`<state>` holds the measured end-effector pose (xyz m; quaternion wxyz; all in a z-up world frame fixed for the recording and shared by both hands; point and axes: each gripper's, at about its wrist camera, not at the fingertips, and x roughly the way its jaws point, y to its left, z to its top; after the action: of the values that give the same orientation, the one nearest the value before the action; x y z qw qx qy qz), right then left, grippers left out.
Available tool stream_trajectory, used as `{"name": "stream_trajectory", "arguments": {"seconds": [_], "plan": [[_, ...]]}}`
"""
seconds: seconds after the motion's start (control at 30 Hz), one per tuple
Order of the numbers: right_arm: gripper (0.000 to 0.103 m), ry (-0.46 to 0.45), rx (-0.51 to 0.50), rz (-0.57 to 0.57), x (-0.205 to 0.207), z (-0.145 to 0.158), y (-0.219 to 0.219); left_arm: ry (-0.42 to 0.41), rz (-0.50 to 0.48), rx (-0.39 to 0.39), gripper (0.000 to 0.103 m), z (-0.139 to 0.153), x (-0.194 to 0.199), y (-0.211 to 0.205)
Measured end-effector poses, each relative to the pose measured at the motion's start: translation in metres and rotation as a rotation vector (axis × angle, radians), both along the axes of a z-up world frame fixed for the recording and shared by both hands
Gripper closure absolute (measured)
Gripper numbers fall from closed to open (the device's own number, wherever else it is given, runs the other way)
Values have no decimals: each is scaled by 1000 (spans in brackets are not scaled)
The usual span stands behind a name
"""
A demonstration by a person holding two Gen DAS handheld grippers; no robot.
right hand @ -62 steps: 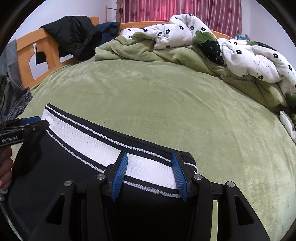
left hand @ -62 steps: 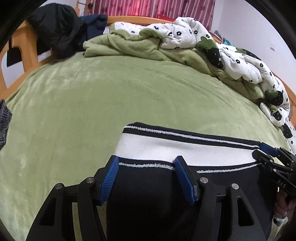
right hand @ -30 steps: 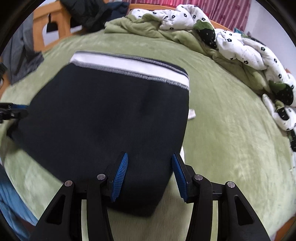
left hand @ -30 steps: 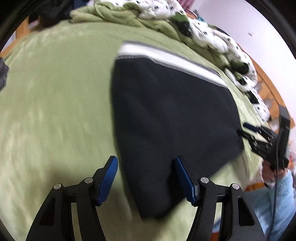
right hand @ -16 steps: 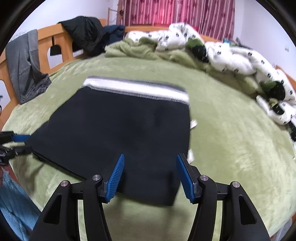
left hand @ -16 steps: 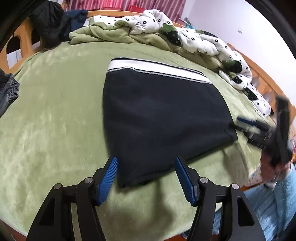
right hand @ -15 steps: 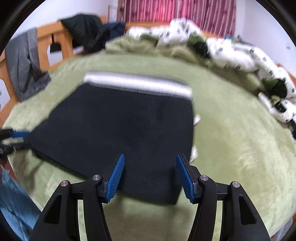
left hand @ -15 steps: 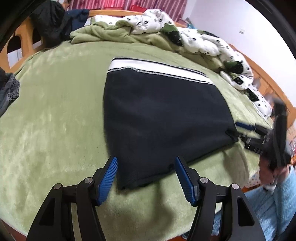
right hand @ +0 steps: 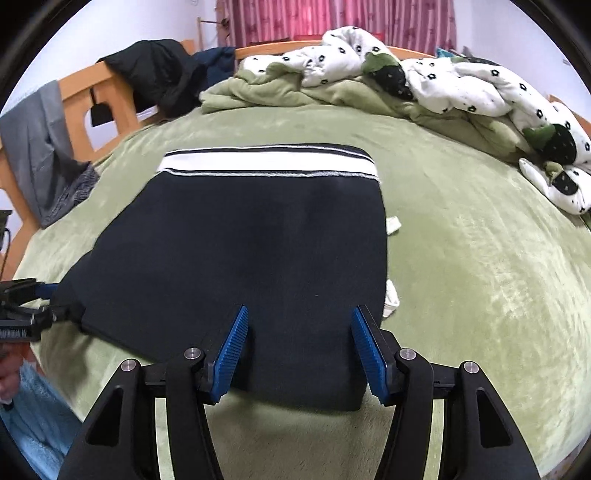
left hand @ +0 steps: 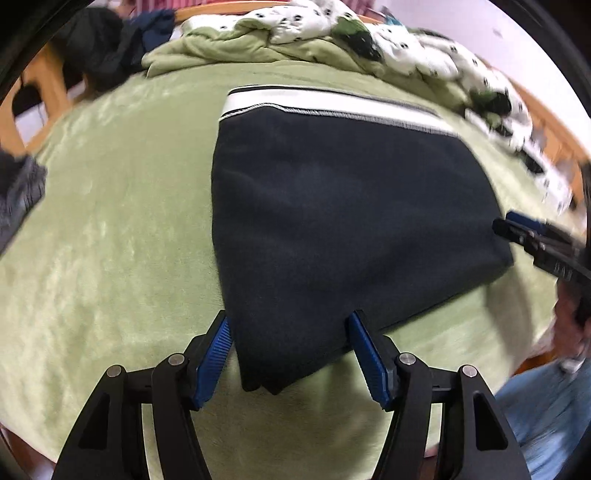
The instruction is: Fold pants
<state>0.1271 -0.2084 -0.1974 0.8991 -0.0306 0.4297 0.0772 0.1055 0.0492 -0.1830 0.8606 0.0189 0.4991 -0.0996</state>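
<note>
Your pants lie folded flat on the green bed, white waistband toward the far rumpled quilt. Left gripper and right gripper both gape empty at the pants' near corners (no legible lettering). Only the right view shows the curtain.

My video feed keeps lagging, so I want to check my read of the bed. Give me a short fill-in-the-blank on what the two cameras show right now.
1. The pants lie folded on a ____ blanket.
2. The band along the far edge of the pants is ____.
3. Both the left gripper and the right gripper have their jaws ____.
4. The pads on the fingers are ____.

Missing words: green; white; open; blue
</note>
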Motion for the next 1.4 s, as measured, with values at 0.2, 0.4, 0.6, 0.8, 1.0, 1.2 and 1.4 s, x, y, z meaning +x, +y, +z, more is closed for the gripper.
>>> {"name": "stream_trajectory", "arguments": {"seconds": [0.2,0.4,0.6,0.8,1.0,1.2,1.4], "plan": [[45,-3,-86,8,1,-9,13,21,19,-30,41,2,-1,9],[44,10,-58,-9,4,-9,12,39,33,-42,40,0,-2,14],[34,64,-40,-52,4,-11,8,88,80,-75,38,-2,0,18],[25,177,80,-108,12,-20,-6,101,126,-80,37,-2,-9,20],[25,142,58,-148,9,-10,-17,48,145,3,37,11,-28,23],[26,21,117,-214,0,25,-33,-152,112,-68,38,58,-43,22],[26,-129,-82,-77,56,52,-13,-185,35,2,38,68,28,7]]}}
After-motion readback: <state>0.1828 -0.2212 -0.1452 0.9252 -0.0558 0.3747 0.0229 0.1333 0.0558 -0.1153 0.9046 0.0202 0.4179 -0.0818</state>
